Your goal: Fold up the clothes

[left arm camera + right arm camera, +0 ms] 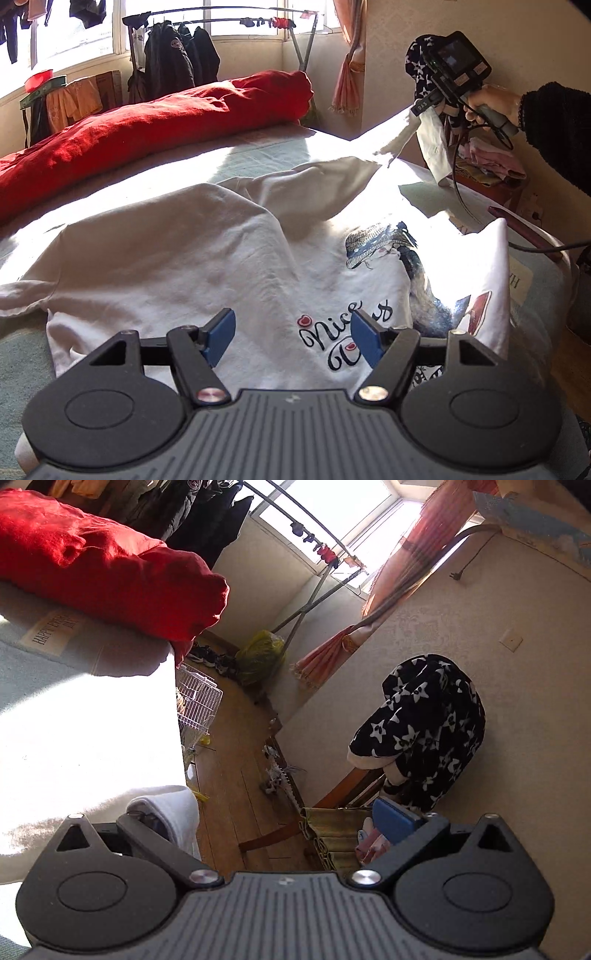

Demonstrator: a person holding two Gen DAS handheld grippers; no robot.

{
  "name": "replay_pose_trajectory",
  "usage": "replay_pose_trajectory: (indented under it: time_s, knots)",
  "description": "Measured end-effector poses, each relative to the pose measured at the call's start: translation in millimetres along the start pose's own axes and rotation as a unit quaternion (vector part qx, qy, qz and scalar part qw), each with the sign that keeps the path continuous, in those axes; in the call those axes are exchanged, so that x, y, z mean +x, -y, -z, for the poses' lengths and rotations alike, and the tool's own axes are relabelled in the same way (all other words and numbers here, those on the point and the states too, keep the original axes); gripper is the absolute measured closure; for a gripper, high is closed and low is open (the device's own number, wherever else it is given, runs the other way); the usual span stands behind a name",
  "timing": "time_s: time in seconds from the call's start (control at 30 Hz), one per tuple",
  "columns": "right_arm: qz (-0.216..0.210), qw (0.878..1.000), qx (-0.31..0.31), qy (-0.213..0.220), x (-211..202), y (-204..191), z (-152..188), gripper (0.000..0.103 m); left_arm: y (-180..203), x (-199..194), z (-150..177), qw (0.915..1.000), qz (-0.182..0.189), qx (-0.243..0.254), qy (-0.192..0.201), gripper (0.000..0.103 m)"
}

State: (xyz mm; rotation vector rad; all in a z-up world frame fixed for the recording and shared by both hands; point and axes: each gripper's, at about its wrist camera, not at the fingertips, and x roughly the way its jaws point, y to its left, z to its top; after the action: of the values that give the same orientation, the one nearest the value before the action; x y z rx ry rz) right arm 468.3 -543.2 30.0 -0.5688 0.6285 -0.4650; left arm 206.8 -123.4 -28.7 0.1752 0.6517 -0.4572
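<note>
White T-shirt [207,258] lying across a bed [22,354], seen from the camera on our left gripper [291,328]. The shirt is rumpled and front side up, showing the cursive words "Nice Days" and a printed figure in a hat. Its right edge stands up in a fold in bright sunlight. Our left gripper hovers just above the lower part of the shirt. Its two blue pads [221,336] are spread apart, with only the printed cloth visible beneath the gap and nothing pinched.

At the upper right of this view, a hand [487,103] in a dark fuzzy sleeve [554,125] holds up our right gripper [277,816] beyond the far corner of the bed. White cloth [432,147] hangs below it. We cannot tell whether that cloth is part of the shirt.

From the right gripper's own tilted camera, its fingers are spread wide. White fabric drapes over the left finger, and the blue pad on the right finger is bare. The pads are not pressing anything between them.

A red quilt [147,125] is bunched along the far side of the bed. Behind it, dark jackets [173,55] hang on a drying rack by sunny windows. A dark garment with white stars [424,731] sits against the wall, near a wire basket [199,701] on the wooden floor.
</note>
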Motion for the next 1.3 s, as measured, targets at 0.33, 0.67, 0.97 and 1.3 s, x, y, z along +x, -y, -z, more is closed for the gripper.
replay_pose_trajectory:
  time_s: [0.33, 0.67, 0.97, 1.3]
  knots:
    - [-0.282, 0.959, -0.005, -0.038, -18.4, -26.3, 57.4, 0.0, 14.6, 16.5, -0.9, 0.9998, 0.006, 0.013, -0.016, 0.033]
    - [-0.319, 0.932, 0.158, -0.068, -13.1, 24.6, 92.3, 0.0, 24.8, 25.9, 0.1, 0.9995, 0.005, 0.017, -0.028, 0.032]
    - [-0.123, 0.982, 0.092, -0.11, 31.2, -1.7, 96.8, 0.0, 24.7, 31.1, -1.2, 0.9991, -0.009, 0.019, -0.037, 0.032]
    - [-0.033, 0.969, 0.198, -0.141, 45.5, 72.3, 120.1, 0.0, 23.2, 30.3, -0.3, 0.9992, -0.01, 0.015, -0.037, 0.032]
